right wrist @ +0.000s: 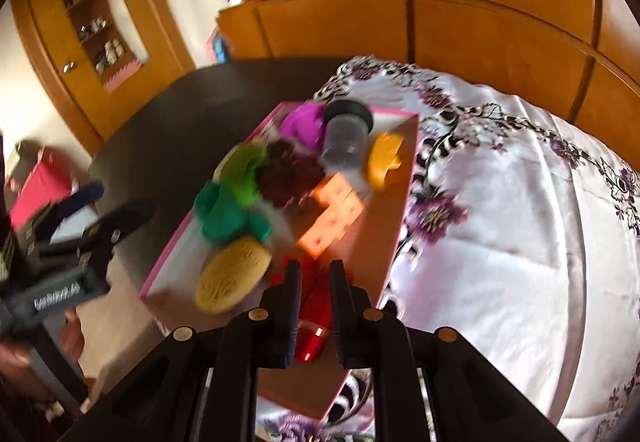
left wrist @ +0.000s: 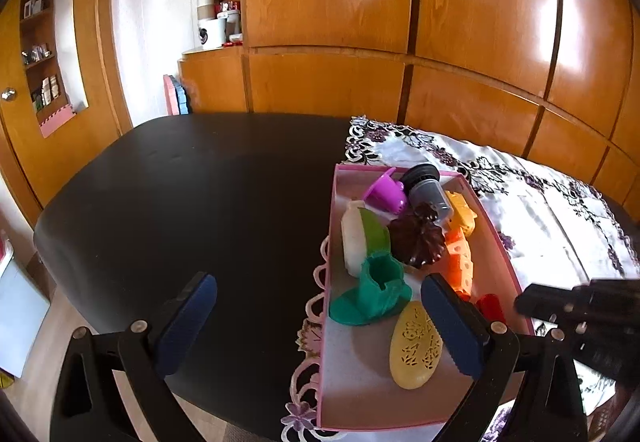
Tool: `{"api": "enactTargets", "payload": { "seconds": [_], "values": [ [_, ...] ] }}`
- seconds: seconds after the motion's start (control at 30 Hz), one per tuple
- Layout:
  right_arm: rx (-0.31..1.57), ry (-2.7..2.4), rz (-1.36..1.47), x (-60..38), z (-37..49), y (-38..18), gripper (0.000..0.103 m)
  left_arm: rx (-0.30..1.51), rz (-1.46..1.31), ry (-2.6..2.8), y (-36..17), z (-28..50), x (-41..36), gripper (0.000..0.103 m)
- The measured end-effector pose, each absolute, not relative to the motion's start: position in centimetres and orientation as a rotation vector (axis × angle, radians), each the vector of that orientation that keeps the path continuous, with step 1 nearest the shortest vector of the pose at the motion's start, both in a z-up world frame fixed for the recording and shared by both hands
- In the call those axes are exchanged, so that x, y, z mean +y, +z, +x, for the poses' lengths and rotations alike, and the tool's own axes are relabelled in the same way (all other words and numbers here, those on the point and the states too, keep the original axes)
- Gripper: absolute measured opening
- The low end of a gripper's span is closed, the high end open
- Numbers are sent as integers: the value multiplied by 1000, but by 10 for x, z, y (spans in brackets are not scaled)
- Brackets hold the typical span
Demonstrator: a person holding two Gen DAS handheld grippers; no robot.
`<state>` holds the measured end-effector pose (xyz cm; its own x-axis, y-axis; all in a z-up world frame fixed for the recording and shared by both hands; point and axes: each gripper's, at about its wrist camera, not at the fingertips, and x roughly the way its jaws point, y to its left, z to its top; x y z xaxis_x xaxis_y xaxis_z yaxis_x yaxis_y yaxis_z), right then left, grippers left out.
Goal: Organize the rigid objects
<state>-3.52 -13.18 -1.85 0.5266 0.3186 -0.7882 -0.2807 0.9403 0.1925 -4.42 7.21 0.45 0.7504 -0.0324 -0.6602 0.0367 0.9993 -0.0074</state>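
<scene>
Right gripper point(right wrist: 314, 282) pinches a red piece point(right wrist: 313, 338) at the box's point(right wrist: 400, 238) near edge; left gripper point(left wrist: 316, 306) spread wide over the table's point(left wrist: 180, 182) bare half.

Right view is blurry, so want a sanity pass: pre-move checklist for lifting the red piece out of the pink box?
1. Right gripper jaws shut on the red piece: ok.
2. Grip centred on the piece: cannot tell, blurred.
3. Left gripper jaws open, holding nothing: ok.
4. Left gripper clear of the lift path: not ok, one finger overlaps the pink box.
5. Yellow oval and orange block apart from the red piece: cannot tell.
6. Cloth bare for set-down: ok.
</scene>
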Motion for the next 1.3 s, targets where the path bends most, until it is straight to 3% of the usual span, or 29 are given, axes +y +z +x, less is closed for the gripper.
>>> {"api": "enactTargets", "payload": {
  "seconds": [0.07,0.23,0.3,0.77,1.3],
  "values": [
    [966,353,63,-130,-37,-23,13,726,8,-33,6,-44,70,103],
    [971,328,77,-118,-41,-24,25,746,-19,18,8,-43,73,103],
    [960,327,76,-112,-44,-23,35,755,-30,34,7,-43,76,103],
    [932,193,86,-117,-40,-20,43,812,-60,45,7,-43,80,103],
    [822,85,60,-121,-42,0,43,793,-38,31,22,-43,72,103]
  ]
}}
